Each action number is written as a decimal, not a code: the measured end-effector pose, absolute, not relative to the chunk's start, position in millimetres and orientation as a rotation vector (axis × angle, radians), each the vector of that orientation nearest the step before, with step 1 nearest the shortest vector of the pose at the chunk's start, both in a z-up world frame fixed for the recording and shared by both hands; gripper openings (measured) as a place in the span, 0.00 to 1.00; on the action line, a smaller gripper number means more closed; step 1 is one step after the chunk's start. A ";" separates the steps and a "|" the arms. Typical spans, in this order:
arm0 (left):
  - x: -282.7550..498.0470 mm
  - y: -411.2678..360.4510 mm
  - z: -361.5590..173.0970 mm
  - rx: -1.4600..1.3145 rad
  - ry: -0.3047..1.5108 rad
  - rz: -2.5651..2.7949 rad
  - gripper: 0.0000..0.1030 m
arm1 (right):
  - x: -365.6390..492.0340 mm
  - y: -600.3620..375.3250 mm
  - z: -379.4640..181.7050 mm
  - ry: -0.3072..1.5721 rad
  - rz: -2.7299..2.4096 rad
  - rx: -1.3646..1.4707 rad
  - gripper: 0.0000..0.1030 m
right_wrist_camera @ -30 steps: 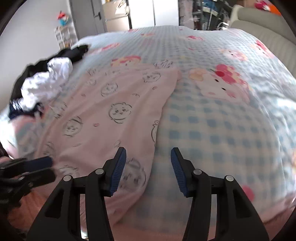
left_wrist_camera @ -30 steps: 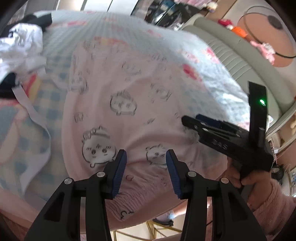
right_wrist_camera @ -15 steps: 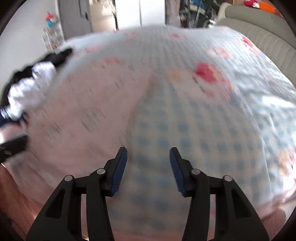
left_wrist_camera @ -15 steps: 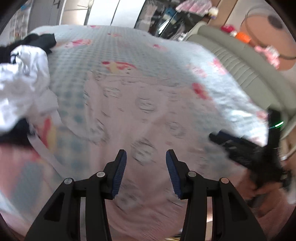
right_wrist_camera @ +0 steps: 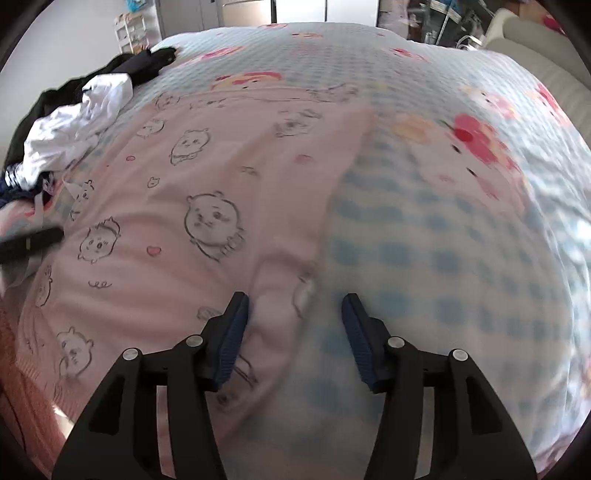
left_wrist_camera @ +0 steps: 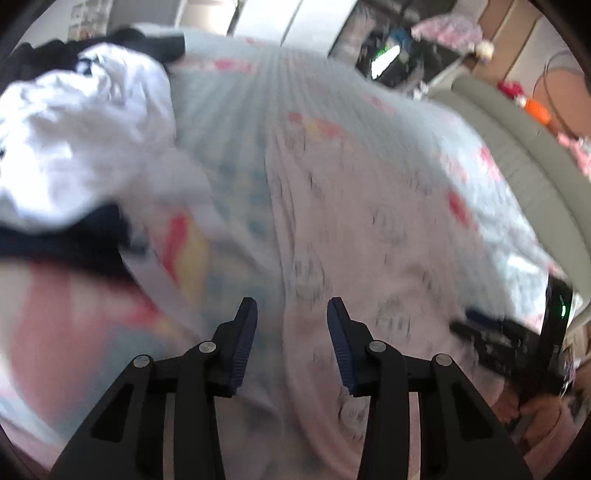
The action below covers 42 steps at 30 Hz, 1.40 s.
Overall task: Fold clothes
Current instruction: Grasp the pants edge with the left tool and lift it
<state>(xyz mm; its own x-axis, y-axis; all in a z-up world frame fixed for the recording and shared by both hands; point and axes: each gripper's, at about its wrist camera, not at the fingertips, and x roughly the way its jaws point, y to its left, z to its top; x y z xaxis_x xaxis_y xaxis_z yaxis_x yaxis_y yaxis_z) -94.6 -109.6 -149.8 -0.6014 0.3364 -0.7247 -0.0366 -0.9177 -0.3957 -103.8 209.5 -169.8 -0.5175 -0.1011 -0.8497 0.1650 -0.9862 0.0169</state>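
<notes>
**Right wrist view: tongs nearing the garment edge**

Right tongs are opening slightly over the pink garment's right edge on the bed, holding nothing. Left tongs are closing, empty, above its left edge, probably preparing a fold.

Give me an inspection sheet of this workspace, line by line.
Surface: bed with blue checked cartoon cover.
Job's things: pink garment with cartoon faces, spread flat, unfolded.
Clutter: white and dark clothes pile at the bed's far left corner.
Grippers: left gripper closing over the garment's left edge, pads clear of it; right gripper opening, the garment's right edge between its jaws, pads not pressing.
Cables: nothing seen.
Surroundings: grey headboard, cupboard doors.
</notes>
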 end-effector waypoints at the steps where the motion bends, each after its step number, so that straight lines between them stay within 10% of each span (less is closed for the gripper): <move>1: -101.2 -111.0 -147.0 -1.262 -0.530 2.583 0.40 | -104.5 210.8 -164.5 0.102 -2.625 1.443 0.51; 27: -177.6 -102.2 -164.1 -1.334 -0.524 2.438 0.05 | -213.2 192.0 -160.6 -0.109 -2.593 1.478 0.53; 42: -185.5 -125.4 -172.0 -1.457 -0.569 2.502 0.11 | -227.3 203.0 -182.4 0.167 -2.666 1.568 0.57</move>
<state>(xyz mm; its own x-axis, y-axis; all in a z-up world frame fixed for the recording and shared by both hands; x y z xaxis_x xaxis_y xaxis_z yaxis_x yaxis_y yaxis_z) -185.5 -125.4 -172.0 -0.4985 0.3494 -0.7934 0.0280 -0.9082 -0.4175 -227.3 203.0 -182.4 -0.4868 0.0159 -0.8734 0.0930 -0.9932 -0.0700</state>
